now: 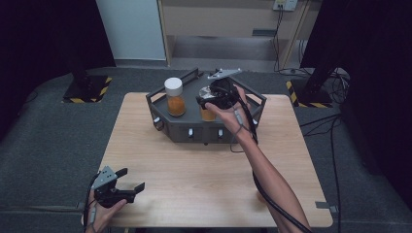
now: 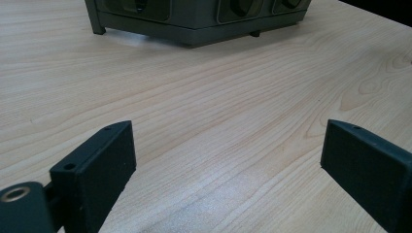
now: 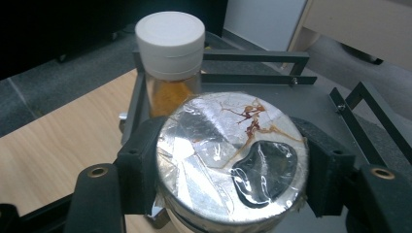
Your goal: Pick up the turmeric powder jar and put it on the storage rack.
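A dark grey six-sided tray (image 1: 204,133) stands at the far middle of the wooden table (image 1: 194,184). On its left part a jar with a white cap (image 1: 174,97) holds orange powder. My right gripper (image 1: 214,99) is over the tray's right part, shut on a second jar (image 1: 208,115) that has orange contents. In the right gripper view, that jar's foil-sealed top (image 3: 228,145) sits between the black pads (image 3: 141,165), with the white-capped jar (image 3: 170,43) just behind. Whether the held jar rests on the tray I cannot tell. My left gripper (image 1: 132,178) is open at the table's front left corner.
The tray has raised black rails (image 3: 252,56) around its edge and small knobs on its front wall (image 2: 194,22). In the left gripper view, bare wood lies between my left gripper (image 2: 226,145) and the tray. Dark floor surrounds the table.
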`<state>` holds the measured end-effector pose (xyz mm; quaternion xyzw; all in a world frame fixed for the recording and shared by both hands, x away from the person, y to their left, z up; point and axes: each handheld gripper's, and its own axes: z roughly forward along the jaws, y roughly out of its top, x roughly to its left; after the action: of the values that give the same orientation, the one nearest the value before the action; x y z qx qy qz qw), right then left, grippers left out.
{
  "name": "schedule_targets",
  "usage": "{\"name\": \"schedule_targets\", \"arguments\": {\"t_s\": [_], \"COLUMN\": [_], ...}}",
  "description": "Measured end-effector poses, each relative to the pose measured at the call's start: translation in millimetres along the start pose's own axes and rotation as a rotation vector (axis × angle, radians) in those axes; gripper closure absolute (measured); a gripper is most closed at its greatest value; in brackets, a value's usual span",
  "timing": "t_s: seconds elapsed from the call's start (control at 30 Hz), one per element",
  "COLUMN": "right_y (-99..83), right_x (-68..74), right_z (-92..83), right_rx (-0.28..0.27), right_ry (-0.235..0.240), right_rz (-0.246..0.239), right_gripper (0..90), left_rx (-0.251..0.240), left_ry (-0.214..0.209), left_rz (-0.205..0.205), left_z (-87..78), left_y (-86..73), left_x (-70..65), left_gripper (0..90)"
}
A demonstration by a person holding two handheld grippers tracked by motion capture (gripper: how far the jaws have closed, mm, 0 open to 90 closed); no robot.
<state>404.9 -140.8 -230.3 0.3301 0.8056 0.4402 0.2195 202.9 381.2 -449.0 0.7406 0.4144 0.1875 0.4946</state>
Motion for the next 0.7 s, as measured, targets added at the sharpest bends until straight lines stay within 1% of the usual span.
{"name": "schedule_targets", "arguments": {"t_s": [0.17, 0.2, 0.37, 0.5, 0.6, 0.7], "right_y": [-0.8, -1.0, -5.5, -7.4, -7.5, -8.7], "right_x": [-1.7, -2.0, -5.5, -4.9, -7.2, -7.7], "right_z": [12.1, 14.4, 25.7, 33.9, 40.5, 46.8], "right_rx": [0.000, 0.000, -0.014, -0.022, -0.013, -0.007], "right_ry": [-0.019, -0.023, -0.038, -0.061, -0.065, -0.079], "right_rz": [0.009, 0.018, 0.061, 0.065, 0.068, 0.064], "right_gripper": [34.5, 34.5, 34.5, 34.5, 34.5, 34.5], "left_rx": [0.000, -0.002, -0.001, -0.001, -0.001, -0.003], "left_ry": [-0.001, 0.003, -0.004, -0.004, -0.005, -0.004], "left_rz": [-0.001, 0.004, -0.004, -0.002, -0.005, -0.003], "left_z": [0.1, 0.0, 0.2, 0.1, 0.2, -0.1], "left_y": [0.0, -0.1, -0.4, -0.3, -0.3, -0.5], "left_x": [0.1, 0.1, 0.8, 0.8, 0.9, 1.0], "left_gripper": [4.8, 4.7, 4.8, 4.7, 4.8, 4.8]}}
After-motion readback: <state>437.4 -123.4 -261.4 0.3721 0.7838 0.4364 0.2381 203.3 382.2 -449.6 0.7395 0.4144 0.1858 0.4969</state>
